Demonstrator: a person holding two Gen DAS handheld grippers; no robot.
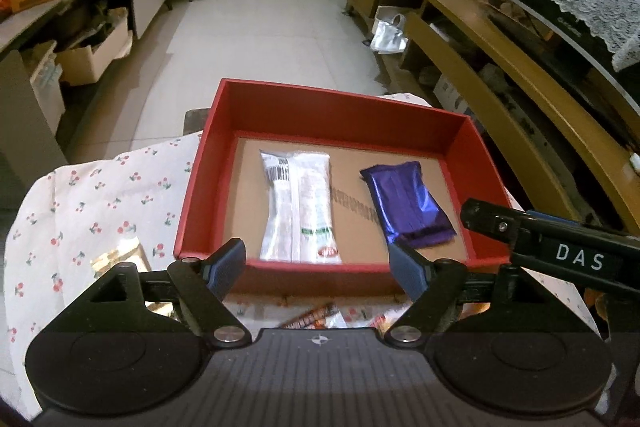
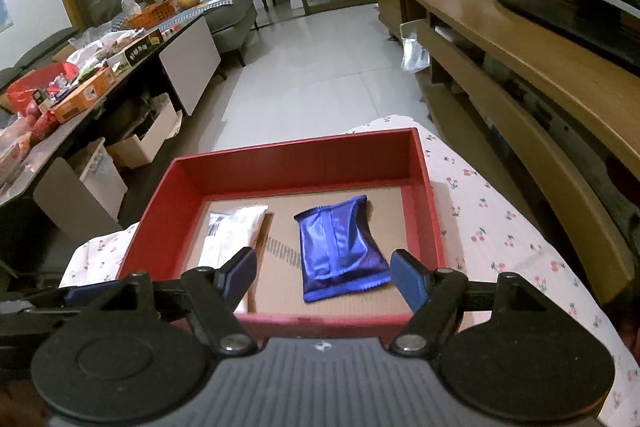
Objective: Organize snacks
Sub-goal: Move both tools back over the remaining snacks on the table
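A red box (image 1: 320, 103) (image 2: 296, 155) with a cardboard floor stands on a cherry-print cloth (image 1: 100, 203) (image 2: 500, 227). Inside lie a white snack packet (image 1: 298, 207) (image 2: 228, 231) on the left and a shiny blue-purple packet (image 1: 404, 205) (image 2: 340, 247) on the right. My left gripper (image 1: 318, 267) hovers open over the box's near wall, nothing between its fingers. My right gripper (image 2: 324, 277) is open too, just short of the blue packet and apart from it. In the left wrist view, part of the right gripper (image 1: 552, 239) reaches in from the right.
More wrapped snacks (image 1: 316, 317) lie on the cloth before the box, and a gold wrapper (image 1: 120, 255) at its left. A cluttered low table (image 2: 80, 83) runs along the left, a wooden cabinet (image 2: 520, 39) along the right, tiled floor (image 1: 260, 27) between.
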